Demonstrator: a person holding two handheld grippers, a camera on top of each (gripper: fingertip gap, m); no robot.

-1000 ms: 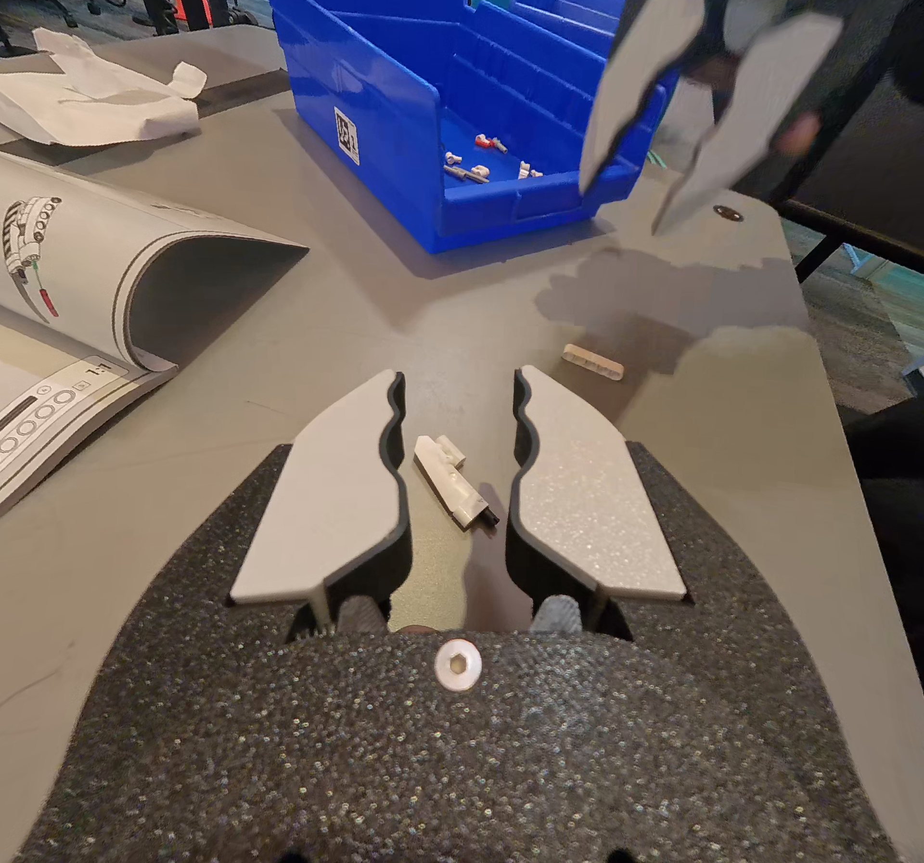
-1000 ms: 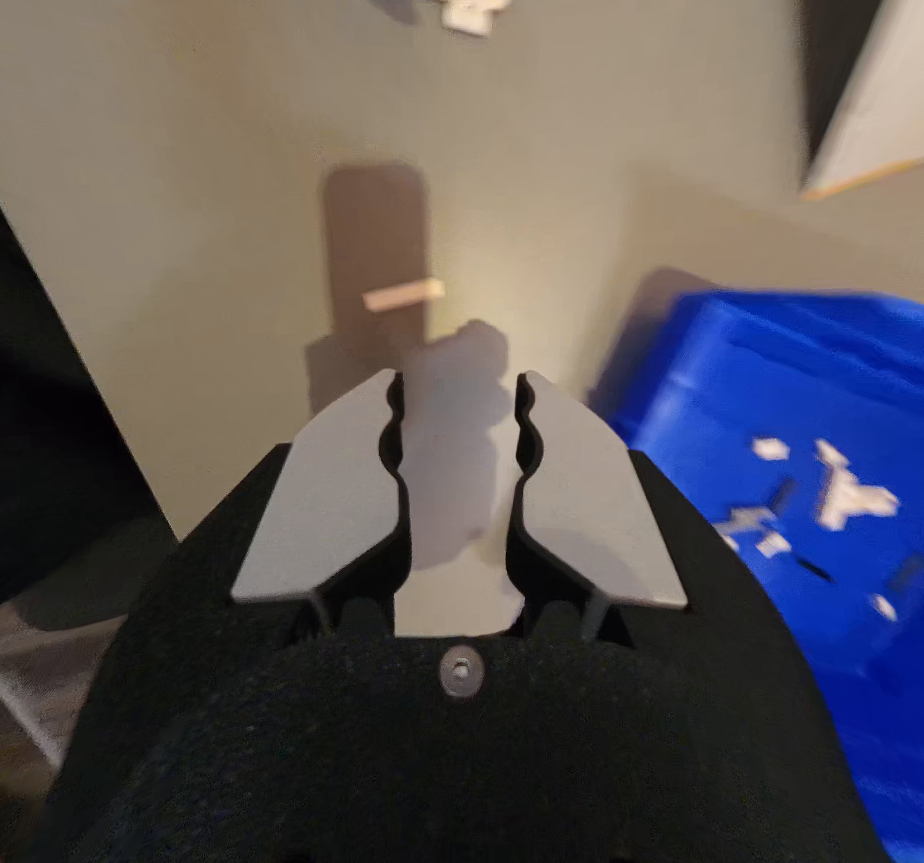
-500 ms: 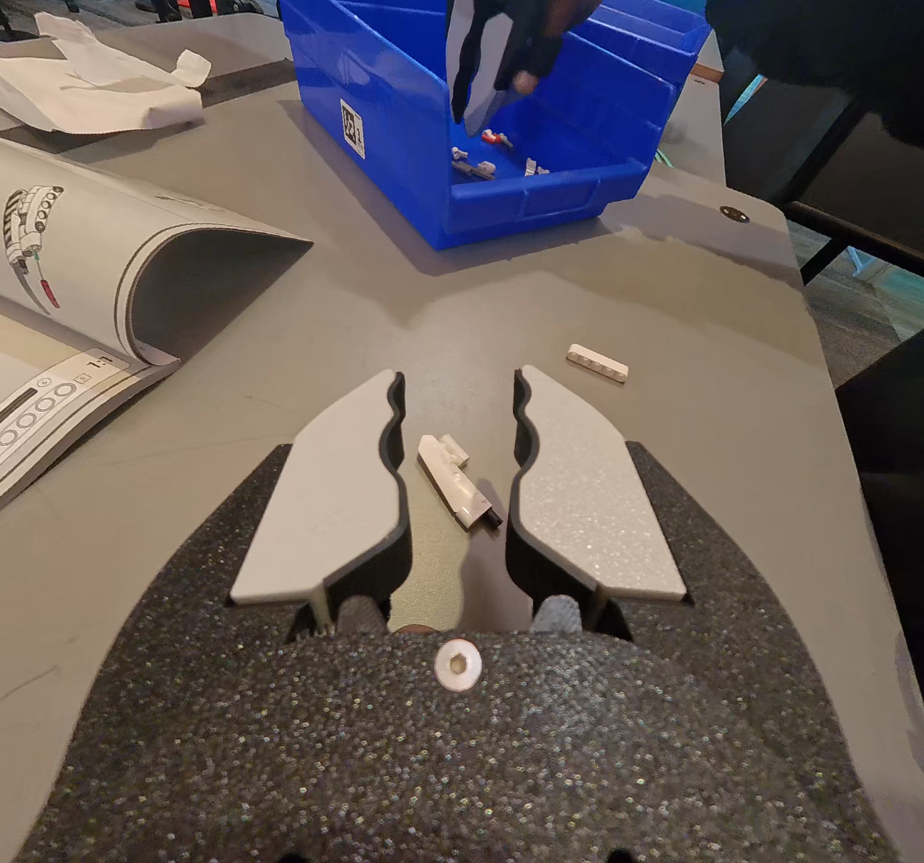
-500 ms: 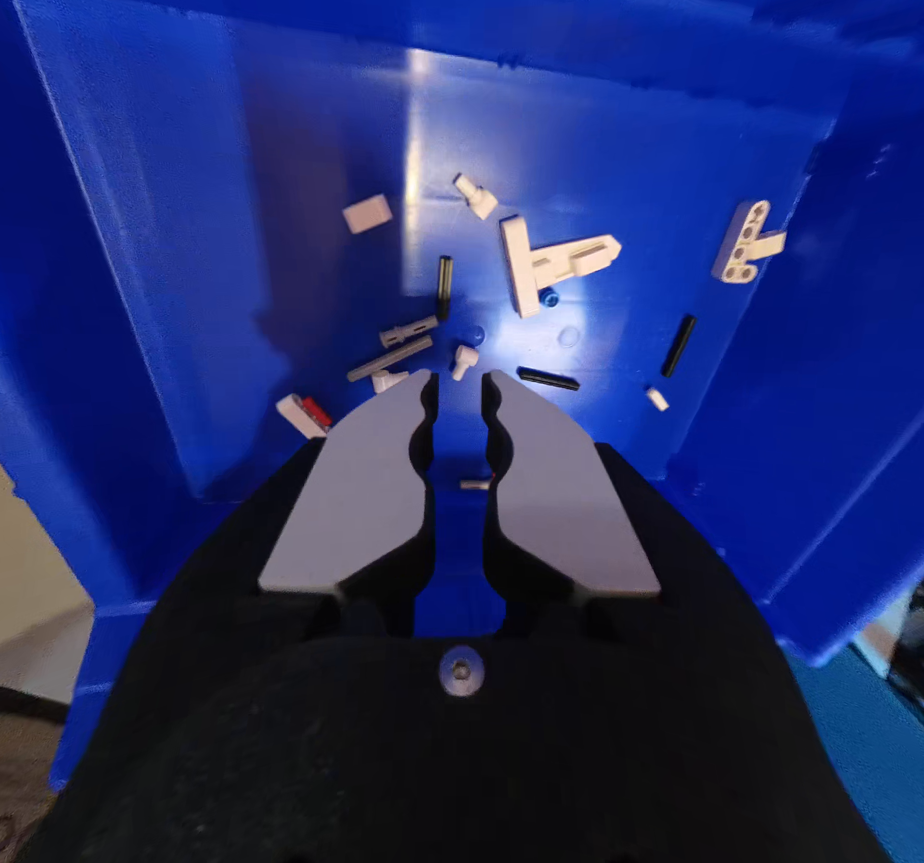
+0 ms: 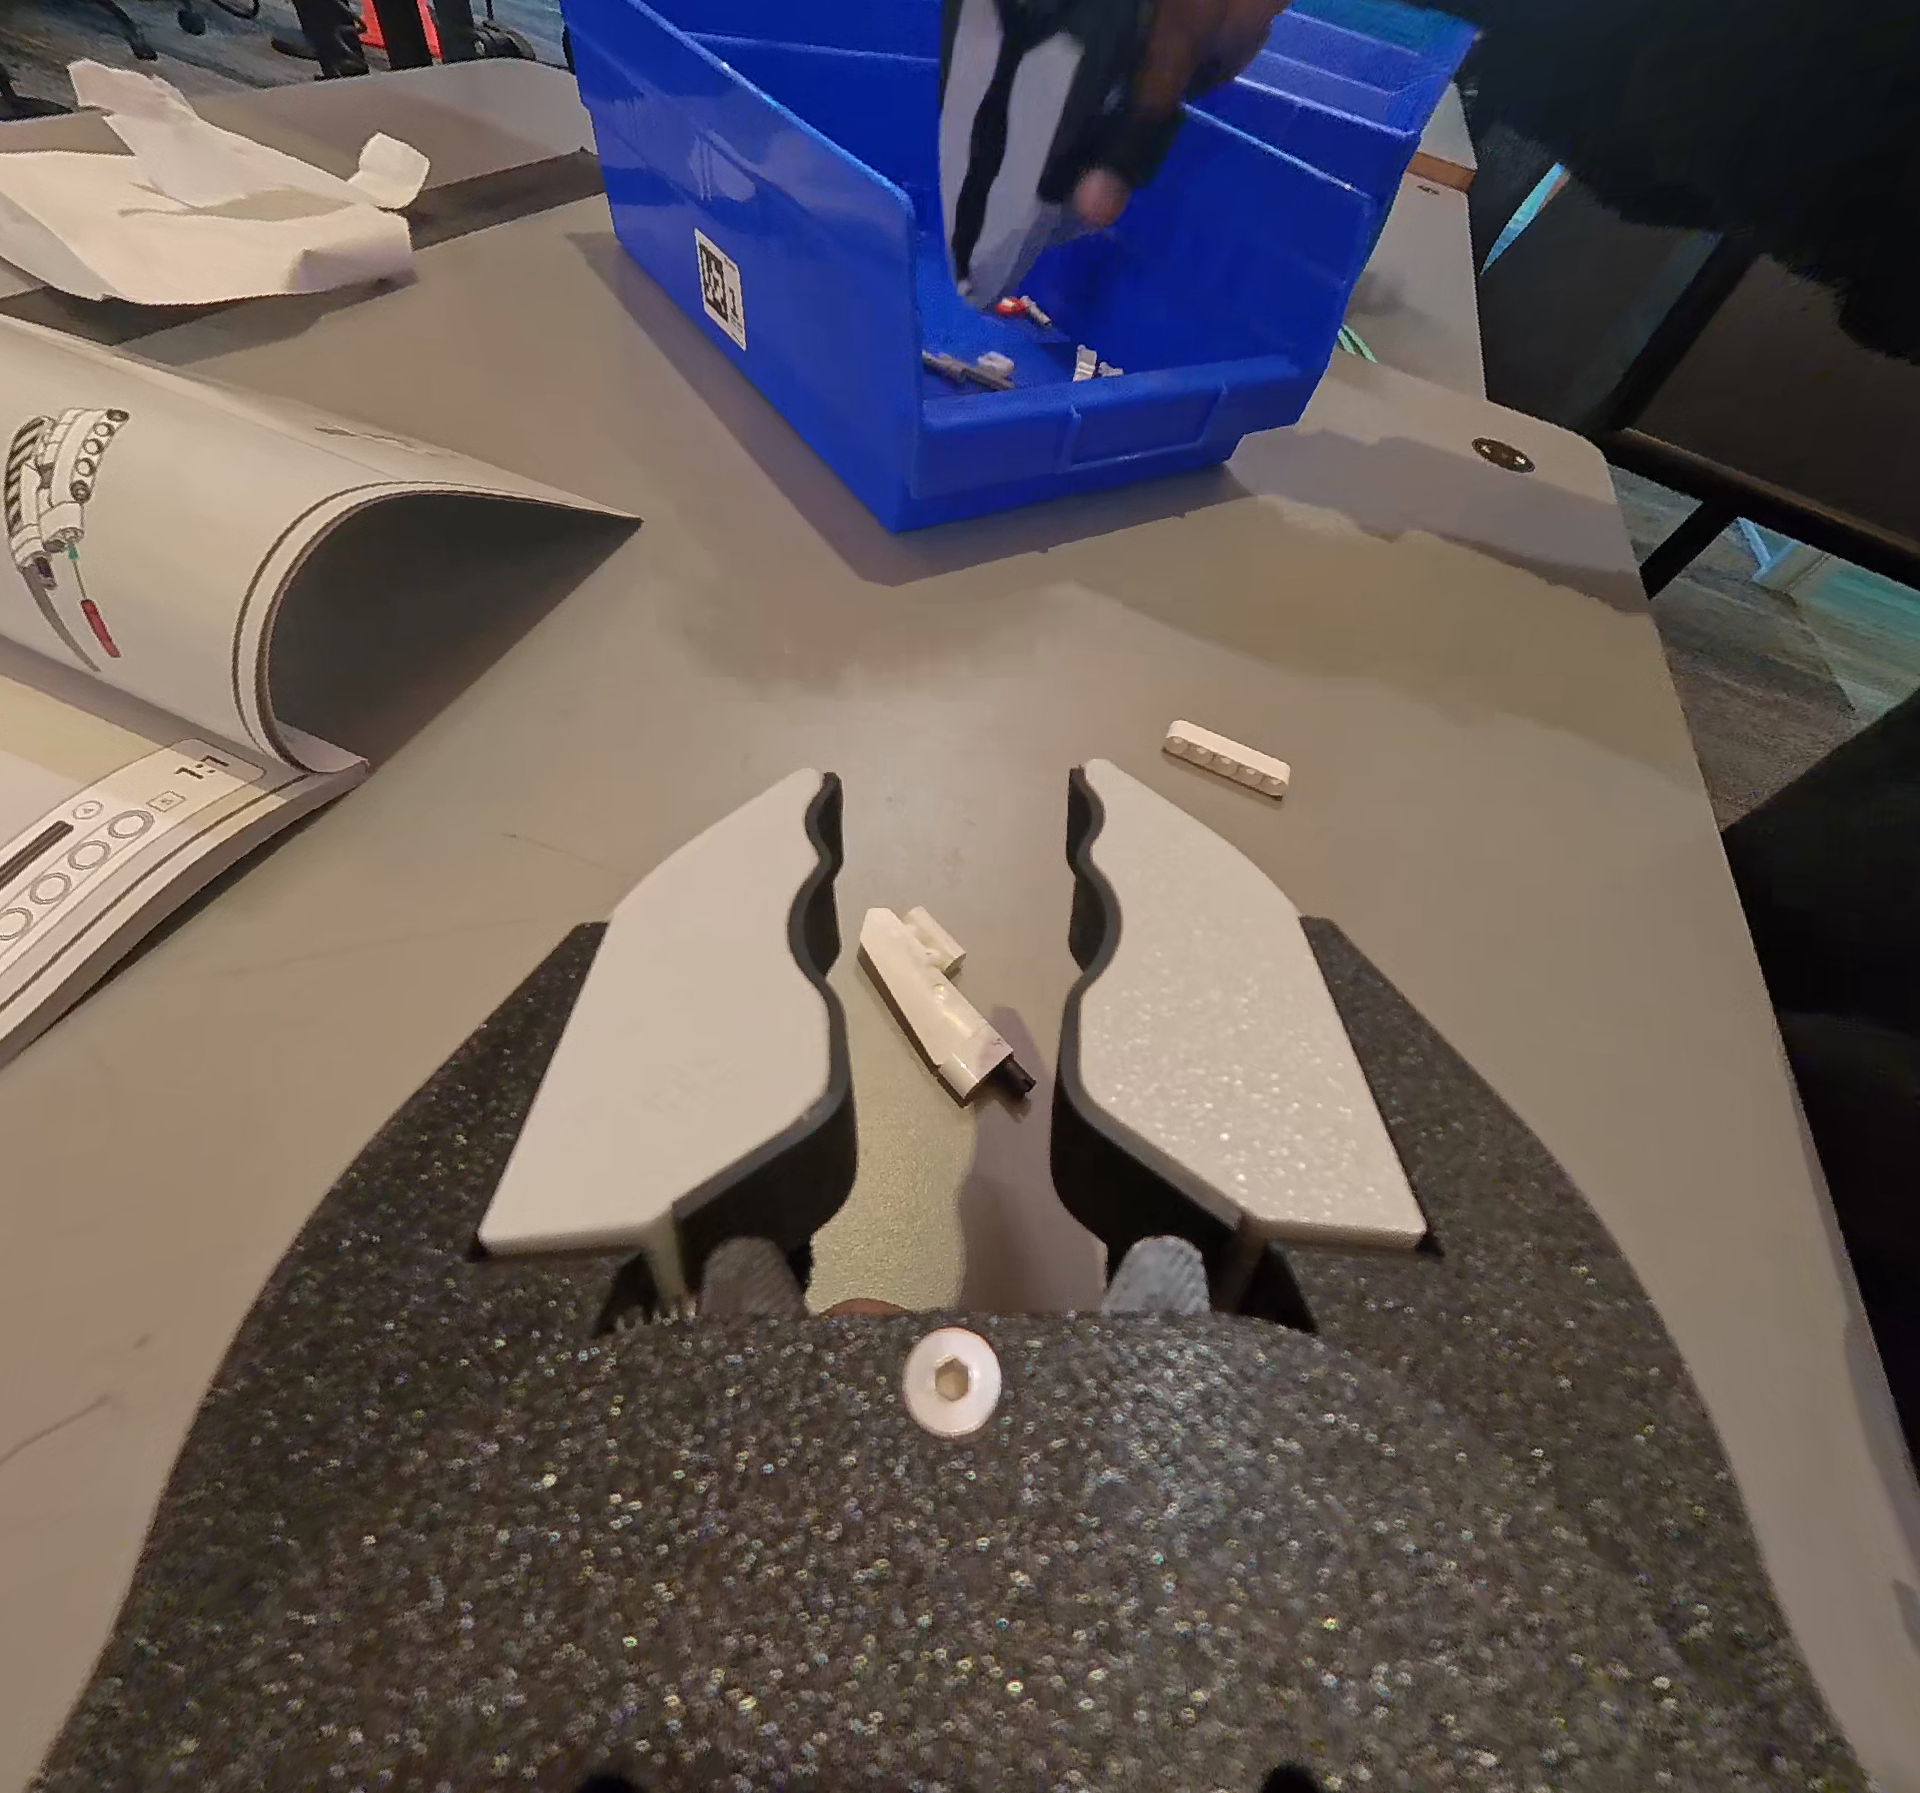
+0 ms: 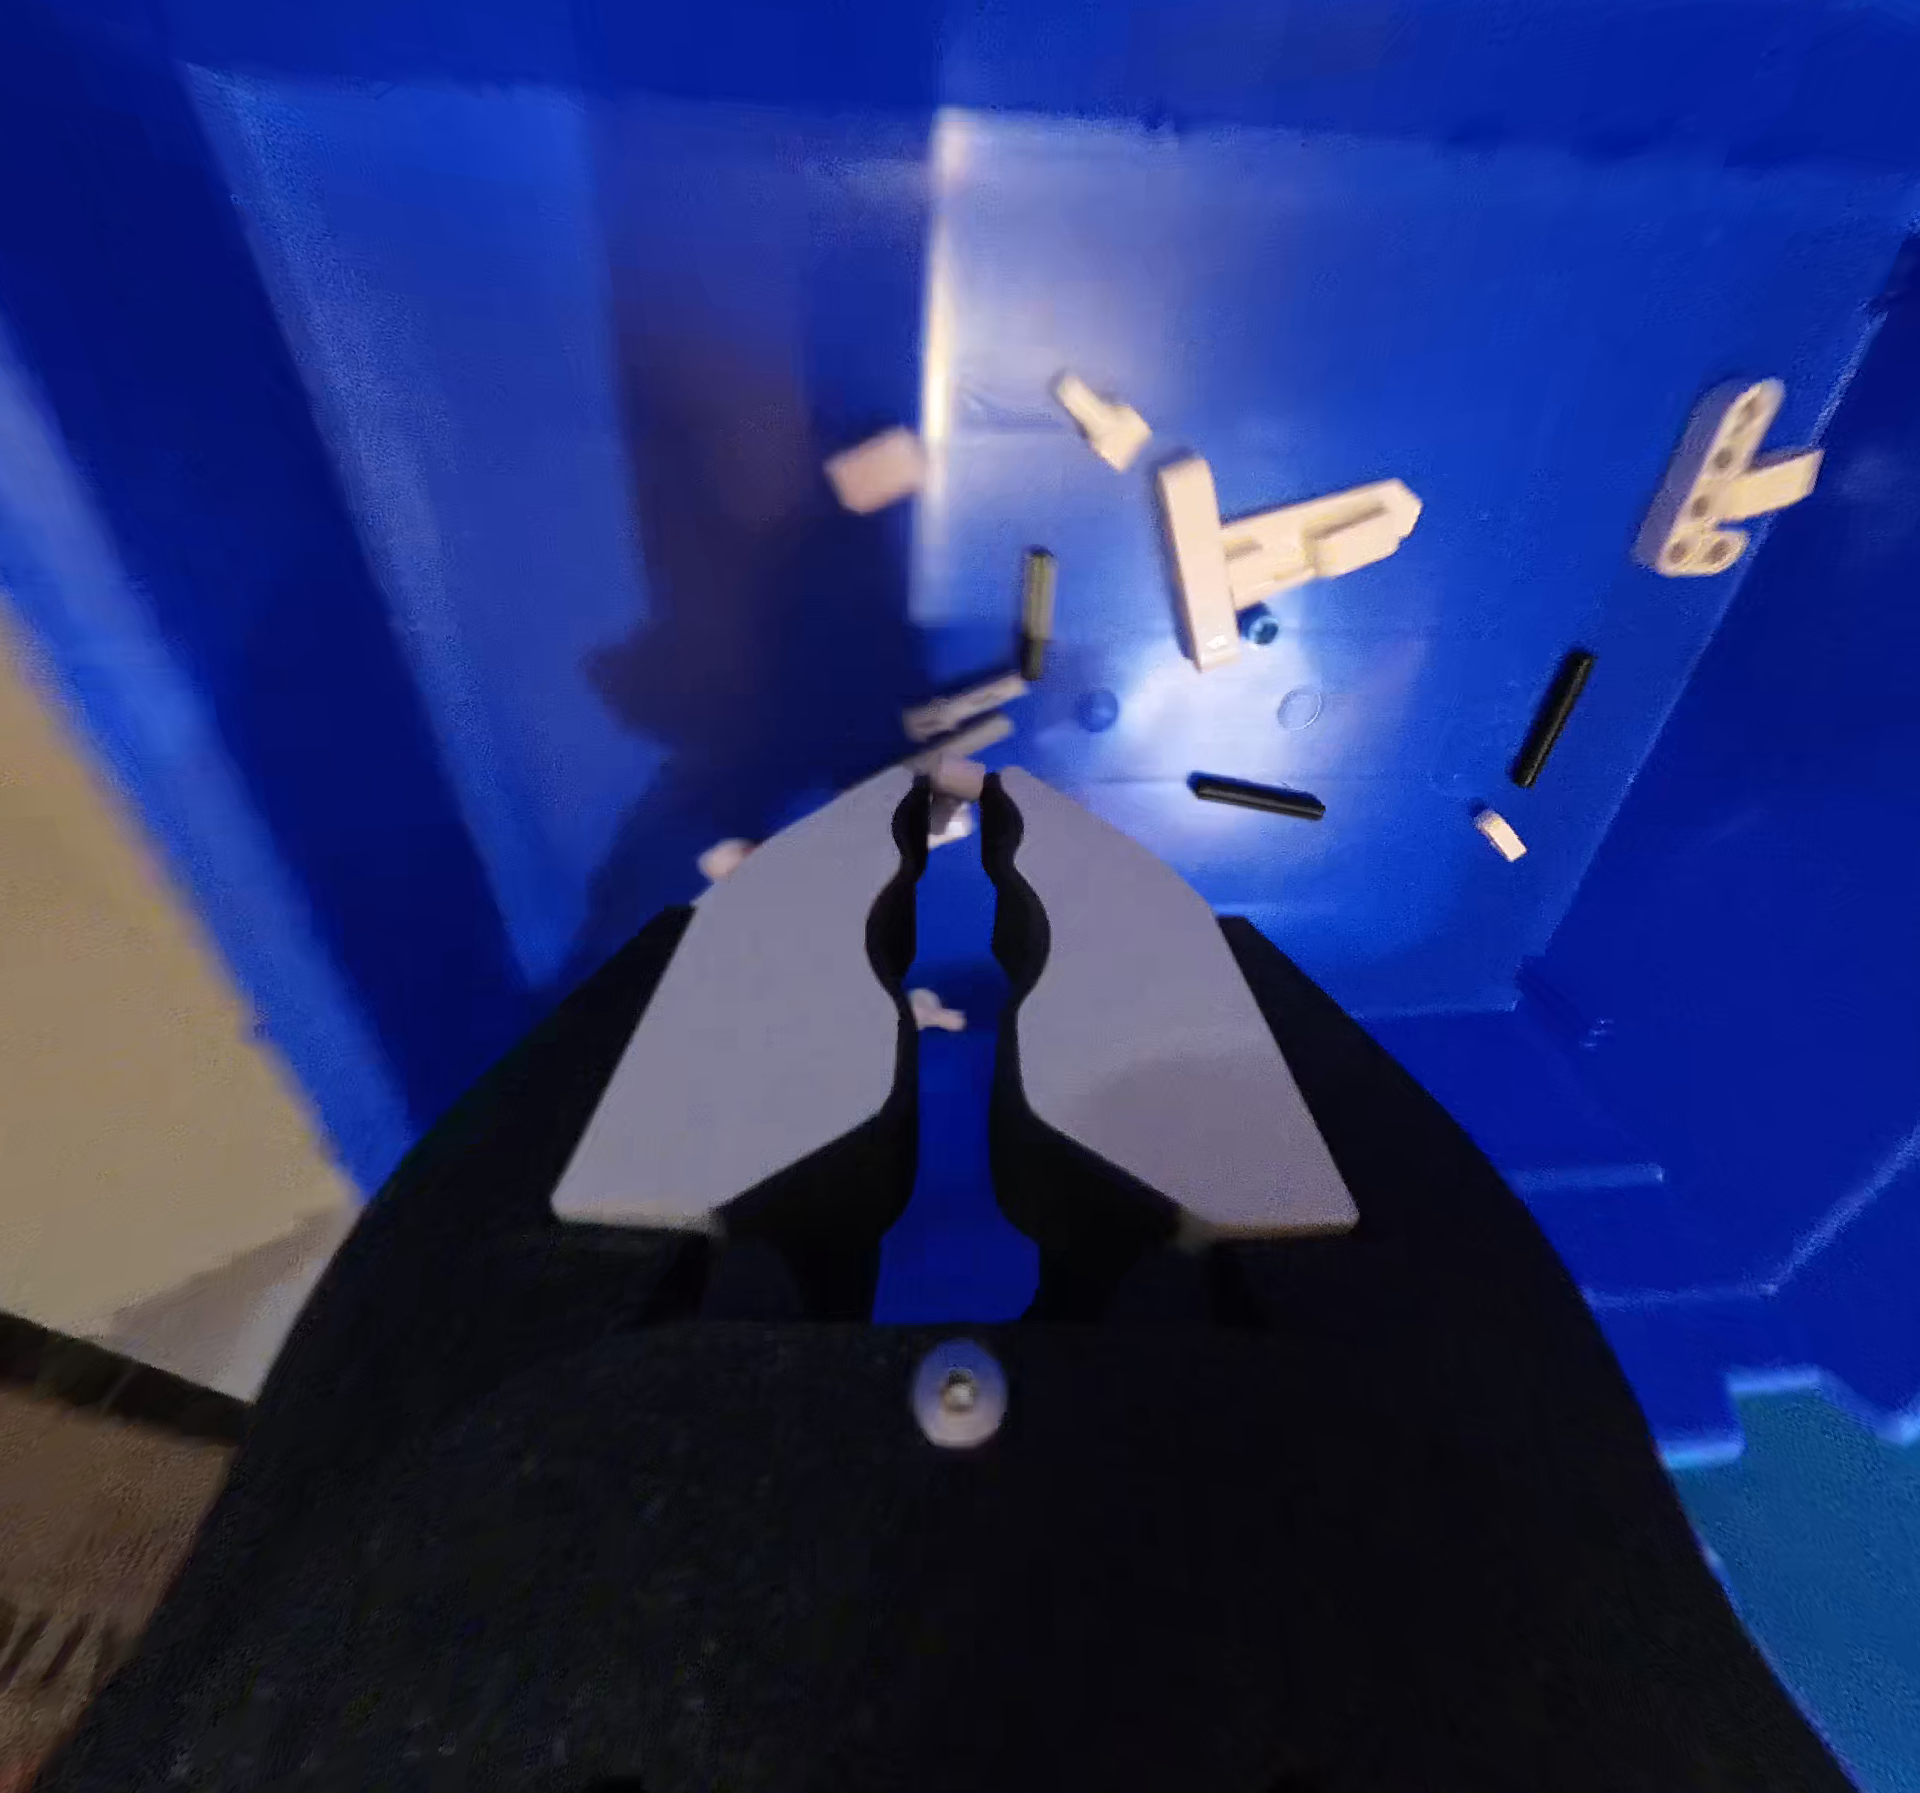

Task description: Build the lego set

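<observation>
- The left gripper (image 5: 954, 787) hovers low over the grey table (image 5: 727, 663), jaws spread; a white pin assembly (image 5: 935, 1000) lies between the fingers, untouched.
- A white beam (image 5: 1226, 772) lies just beside its right finger.
- The right gripper (image 6: 951, 787) reaches into the blue bin (image 6: 520, 393), fingertips pinching a small white connector (image 6: 951, 793) among scattered parts.

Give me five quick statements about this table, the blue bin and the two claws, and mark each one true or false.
1. The left claw grips the white assembly. False: it stands open, and the piece lies on the table between its fingers, untouched.
2. The right claw reaches into the blue bin. True.
3. The bin is empty. False: small white and black parts lie inside.
4. A white beam lies on the table. True.
5. The booklet is closed. False: it lies open.
</observation>
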